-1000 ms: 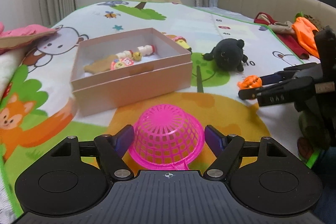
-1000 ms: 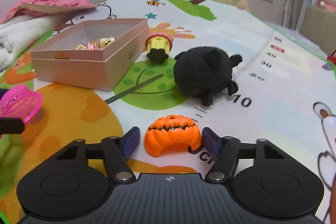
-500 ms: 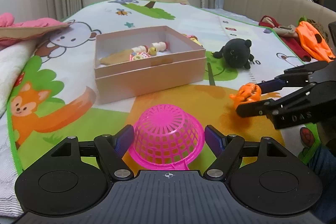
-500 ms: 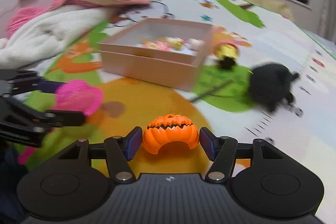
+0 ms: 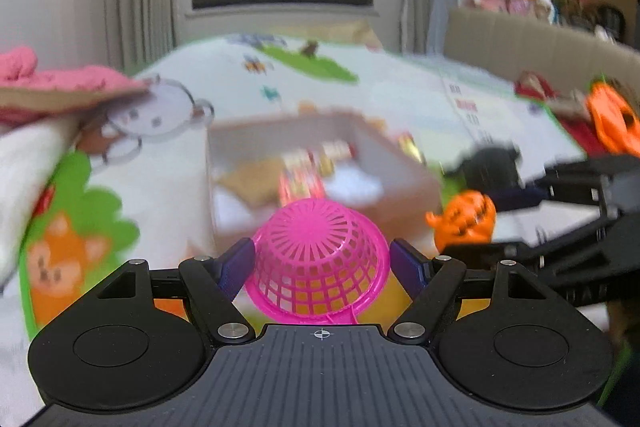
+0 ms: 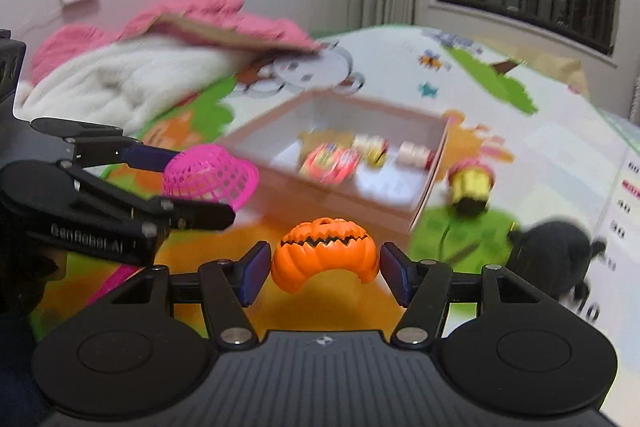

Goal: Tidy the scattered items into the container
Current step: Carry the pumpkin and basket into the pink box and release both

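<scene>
With my left gripper (image 5: 320,261) clamping the pink basket (image 5: 318,259) and my right gripper (image 6: 324,269) clamping the pumpkin (image 6: 325,251), I should clear the box (image 6: 434,163) rim before releasing.

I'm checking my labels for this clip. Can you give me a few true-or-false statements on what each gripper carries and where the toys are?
1. The left gripper holds a pink mesh basket. True.
2. The right gripper is empty. False: it grips an orange pumpkin toy.
3. The pink box already has small toys inside. True.
4. The black plush lies in the box. False: it sits on the play mat, to the right of the box.
5. The yellow cupcake toy stands outside the box. True.
</scene>
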